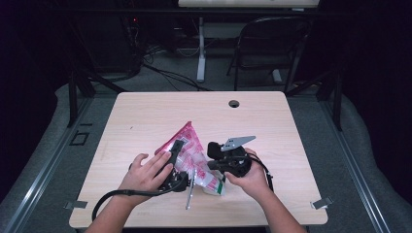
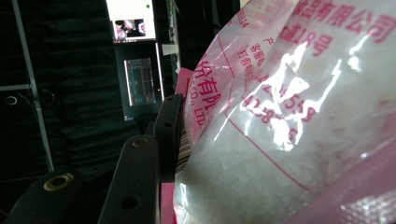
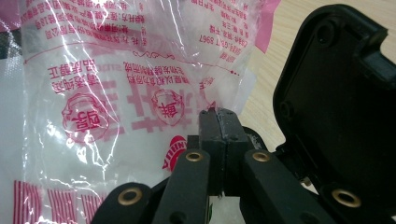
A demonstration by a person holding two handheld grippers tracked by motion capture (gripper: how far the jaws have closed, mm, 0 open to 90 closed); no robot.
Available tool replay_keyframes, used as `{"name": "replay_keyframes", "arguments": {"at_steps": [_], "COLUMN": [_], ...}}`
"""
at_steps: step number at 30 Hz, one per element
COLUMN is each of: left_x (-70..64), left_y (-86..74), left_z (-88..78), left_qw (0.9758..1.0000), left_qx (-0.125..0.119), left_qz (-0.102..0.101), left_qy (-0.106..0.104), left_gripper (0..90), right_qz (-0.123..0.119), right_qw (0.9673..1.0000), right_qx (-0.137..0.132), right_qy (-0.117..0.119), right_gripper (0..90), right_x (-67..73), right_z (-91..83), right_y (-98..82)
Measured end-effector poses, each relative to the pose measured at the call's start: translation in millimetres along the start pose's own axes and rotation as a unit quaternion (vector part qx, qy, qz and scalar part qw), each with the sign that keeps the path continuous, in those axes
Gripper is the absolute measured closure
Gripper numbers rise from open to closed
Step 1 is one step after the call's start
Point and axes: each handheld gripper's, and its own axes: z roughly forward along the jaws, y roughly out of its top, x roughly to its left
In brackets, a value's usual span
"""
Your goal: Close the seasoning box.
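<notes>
One pink-and-clear plastic bag (image 1: 192,155) of white granules is lying on the surface (image 1: 145,111), between two tongs. The right tongs (image 3: 218,122), pressed together, are pinching its thin edge, probably to steady it; the left tongs (image 1: 176,148) are clamping its bulk, seemingly for lifting.

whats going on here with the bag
A person at a wooden table works on a pink-and-clear plastic bag of white grains with tongs in each hand. The right tongs are shut, pinching the bag's edge. The left tongs hold the bag's bulky part between their jaws. The bag is partly lifted off the table.
</notes>
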Motion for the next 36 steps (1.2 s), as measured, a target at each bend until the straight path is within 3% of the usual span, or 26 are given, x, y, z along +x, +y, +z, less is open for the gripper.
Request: {"name": "replay_keyframes", "arguments": {"at_steps": [20,21,28,36], "left_x": [0.2,1.1,0.2,2.0], "left_y": [1.3,1.8,3.4,4.7], "left_z": [0.0,-0.1,-0.6,-0.7], "left_qw": [1.0000,1.0000,1.0000,0.9999], "left_qx": [-0.001,-0.004,-0.001,-0.007], "left_qz": [-0.003,0.002,0.001,0.008], "left_qy": [-0.003,0.005,-0.005,0.004], "left_gripper": [62.4,62.3,62.4,62.8], "right_qz": [0.000,0.000,0.004,0.003], "right_qw": [1.0000,1.0000,1.0000,1.0000], "right_qx": [0.002,0.001,0.000,0.000], "right_qy": [0.000,-0.001,0.001,-0.002], "right_gripper": [90.0,90.0,90.0,90.0], "right_x": [0.0,0.3,-0.6,-1.3], "right_z": [0.3,0.6,1.7,0.8], "right_y": [-0.3,-0.5,-1.8,-1.8]}}
